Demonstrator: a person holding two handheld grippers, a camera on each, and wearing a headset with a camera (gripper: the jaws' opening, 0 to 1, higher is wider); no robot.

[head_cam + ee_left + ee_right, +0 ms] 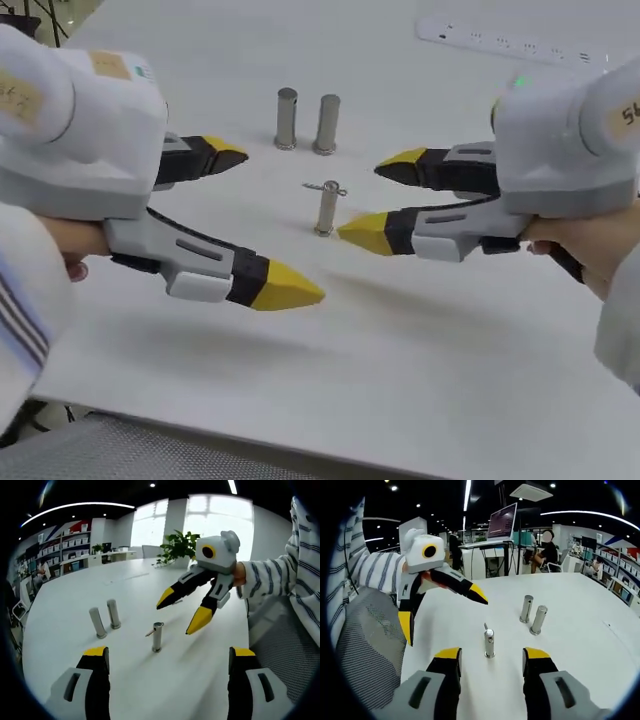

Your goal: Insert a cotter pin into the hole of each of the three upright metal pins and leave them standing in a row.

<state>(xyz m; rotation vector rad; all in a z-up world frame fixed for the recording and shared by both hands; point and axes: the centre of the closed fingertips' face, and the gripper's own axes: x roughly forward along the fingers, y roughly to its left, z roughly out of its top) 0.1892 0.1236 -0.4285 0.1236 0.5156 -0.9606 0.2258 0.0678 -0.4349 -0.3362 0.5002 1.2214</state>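
The near metal pin (327, 210) stands upright on the white counter (420, 350), between the two tools. The right hand-held gripper (375, 197) is the nearer one: its lower yellow tip sits just beside the pin's right side, low on the shaft, though I cannot tell whether it touches. Its jaws are apart and hold nothing. The left hand-held gripper (258, 222) comes in from the left, also with its jaws spread wide and holding nothing, and its tips are well clear of the pin.

The pin is a short, dull grey cylinder with a slightly wider foot, and its long axis is vertical. A thin wire cotter pin (322, 187) runs crosswise through its top and sticks out mostly to the left. This one looks finished.

Farther back, two more metal pins (287, 118) (328, 124) stand upright side by side, close together, and I can see no wire through their tops. The near pin stands well in front of them, so the three do not form a row. I judge that moving it back to join them would suit the right hand-held gripper, closing sideways on the shaft below the wire.
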